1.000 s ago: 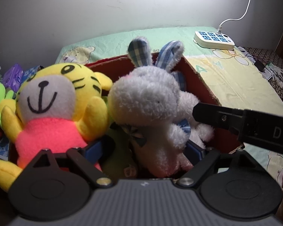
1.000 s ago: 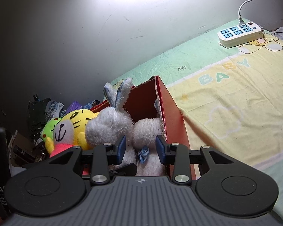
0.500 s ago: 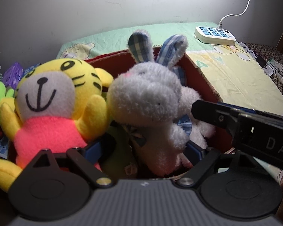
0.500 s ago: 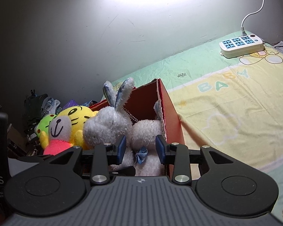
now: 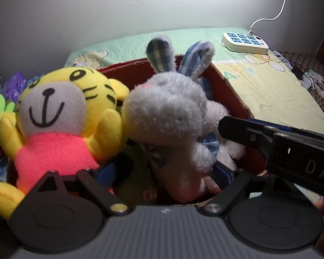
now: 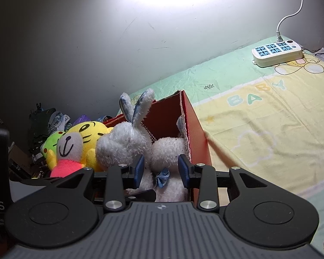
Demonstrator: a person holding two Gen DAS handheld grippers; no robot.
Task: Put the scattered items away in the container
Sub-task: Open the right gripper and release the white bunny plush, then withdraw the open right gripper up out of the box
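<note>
- The red cardboard box [image 6: 196, 133] stands on the bedsheet [image 6: 270, 118], open at the top and crowded with soft toys.
- In the box a grey-white rabbit [image 5: 168, 116] sits upright, its long axis near vertical, the checked ears pointing to 12 o'clock above the rim.
- A second white rabbit [image 6: 168, 149] with a blue bow is pressed against the box's wall at 3 o'clock of the first one.
- The yellow tiger [image 5: 60, 116] in a pink shirt sits at 9 o'clock of the rabbit, touching it, its face turned towards the left wrist camera; whether it is fully inside the box cannot be told.
- A green plush [image 6: 51, 142] lies at 9 o'clock of the tiger, apparently beyond the box.
- The left gripper [image 5: 166, 170] has its jaws spread wide on either side of the first rabbit's body; whether the pads press it cannot be told.
- The right gripper [image 6: 161, 172] has its jaws partly closed about the second rabbit; contact is unclear.
- Open sheet lies at 3 o'clock of the box; a power strip [image 6: 277, 52] rests well apart at 1 o'clock.
</note>
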